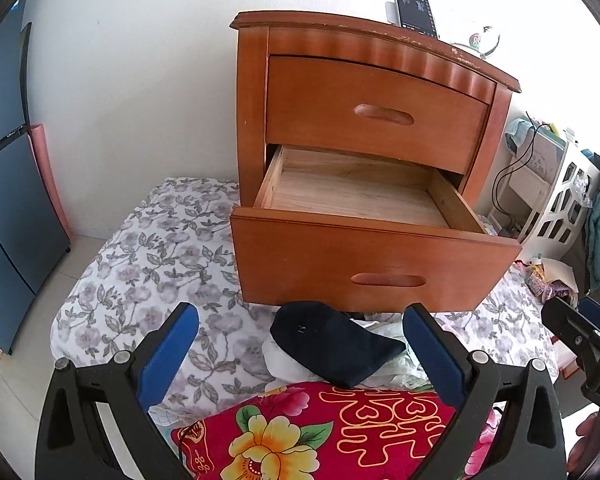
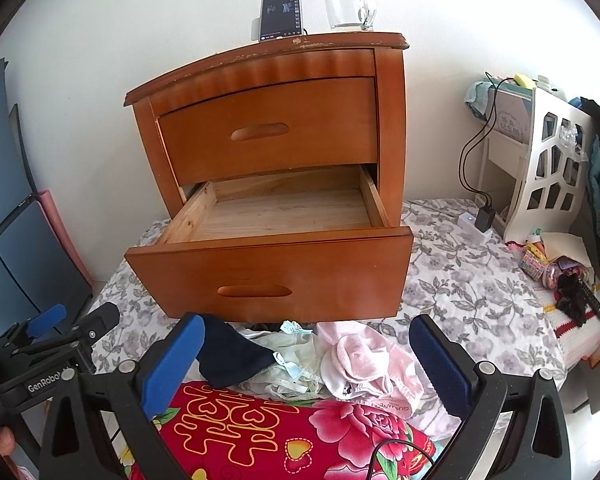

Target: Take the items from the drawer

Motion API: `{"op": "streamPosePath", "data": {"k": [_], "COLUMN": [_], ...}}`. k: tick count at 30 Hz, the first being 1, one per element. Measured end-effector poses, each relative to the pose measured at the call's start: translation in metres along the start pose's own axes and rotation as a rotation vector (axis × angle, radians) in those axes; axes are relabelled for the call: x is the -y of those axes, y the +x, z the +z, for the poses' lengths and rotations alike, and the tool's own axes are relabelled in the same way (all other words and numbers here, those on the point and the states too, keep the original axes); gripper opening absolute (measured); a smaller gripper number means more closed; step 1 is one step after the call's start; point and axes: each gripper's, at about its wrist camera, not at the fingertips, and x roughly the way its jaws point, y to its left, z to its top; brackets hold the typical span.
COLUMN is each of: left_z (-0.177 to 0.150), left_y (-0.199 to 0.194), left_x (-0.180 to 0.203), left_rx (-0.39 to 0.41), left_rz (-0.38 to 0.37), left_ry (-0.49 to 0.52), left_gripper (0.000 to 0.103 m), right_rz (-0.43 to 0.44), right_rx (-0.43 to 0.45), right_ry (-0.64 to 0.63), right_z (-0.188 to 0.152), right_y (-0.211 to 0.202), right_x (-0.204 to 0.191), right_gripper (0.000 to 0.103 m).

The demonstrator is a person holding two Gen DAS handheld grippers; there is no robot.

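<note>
**Lower drawer pulled out and bare, clothes heaped at its foot**

White wall stands behind a wooden nightstand (image 2: 268, 152) that sits on a bed covered with a grey floral sheet (image 1: 148, 256). On the nightstand's top you have a phone (image 2: 281, 16) leaning against the wall and a clear glass mug (image 2: 348, 8) beside it. Its upper drawer (image 2: 268, 132) is shut; its lower drawer (image 2: 276, 248) is pulled well out, and the part of its wooden floor that you can see holds nothing.

Your left tool (image 1: 300, 344) is spread wide, its blue pads (image 1: 172, 352) gripping nothing. Between those pads, just below the drawer front, lies a dark navy garment (image 1: 336, 344) on top of pale clothing. Your right tool (image 2: 306, 352) is likewise released and holds nothing. Ahead of it and between its fingers lies the heap: the navy piece next to the left finger, a pale green frilled garment (image 2: 296, 356) in the middle, and pink and white socks (image 2: 356, 360) on a pink garment (image 2: 392, 376) towards the right finger. All of it rests on the bed in front of the drawer, partly on a red flowered cloth (image 2: 284, 432) nearest you.

Each tool shows at the edge of the other's view, side by side and apart. A white openwork shelf (image 2: 548, 168) stands at the right.
</note>
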Motion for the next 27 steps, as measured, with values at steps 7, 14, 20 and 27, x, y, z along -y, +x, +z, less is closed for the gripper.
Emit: {"op": "streamPosePath", "data": {"k": [7, 14, 20, 27], "left_z": [0.0006, 0.0016, 0.0014, 0.0011], "left_y": [-0.0025, -0.0047, -0.0051, -0.004], "left_x": [0.0004, 0.0013, 0.0017, -0.0001], "left_rx": [0.008, 0.012, 0.01, 0.005], "left_rz": [0.002, 0.008, 0.012, 0.01], "left_ry": [0.001, 0.001, 0.001, -0.006], "left_gripper": [0.102, 0.102, 0.102, 0.102], "right_rz": [-0.004, -0.004, -0.004, -0.003], "right_rx": [-0.001, -0.003, -0.006, -0.013], "right_ry": [0.003, 0.003, 0.003, 0.002], "right_z": [0.0, 0.0001, -0.0006, -0.0035], "right_y": [-0.0011, -0.0014, -0.0017, -0.0007], "right_x": [-0.0004, 0.0008, 0.0012, 0.0], "right_gripper": [0.103, 0.103, 0.103, 0.103]}}
